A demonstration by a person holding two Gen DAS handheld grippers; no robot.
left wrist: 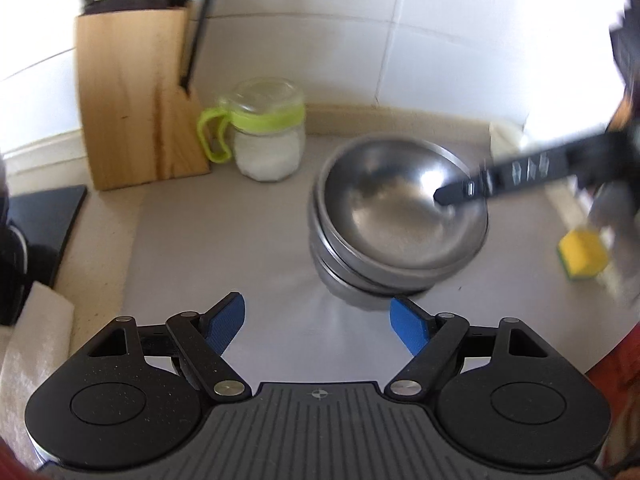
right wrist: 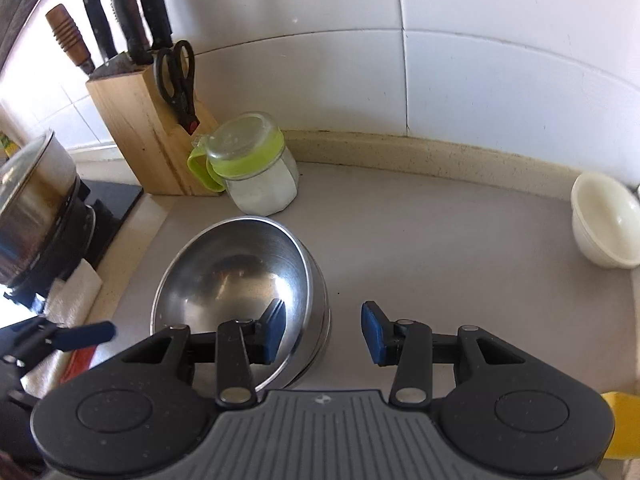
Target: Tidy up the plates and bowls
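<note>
Your left wrist view is pretty smeary: the steel bowls and right gripper are motion-blurred. Right wrist view is sharp. Both are bright daylight, glare on wall tiles, heavy fisheye bending at edges.

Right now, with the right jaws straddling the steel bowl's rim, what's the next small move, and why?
Probably lift the right gripper straight up off the top steel bowl: its jaws stand apart, not pressing the rim, the bowl already sits nested on the stack, and a cream bowl waits alone.
</note>
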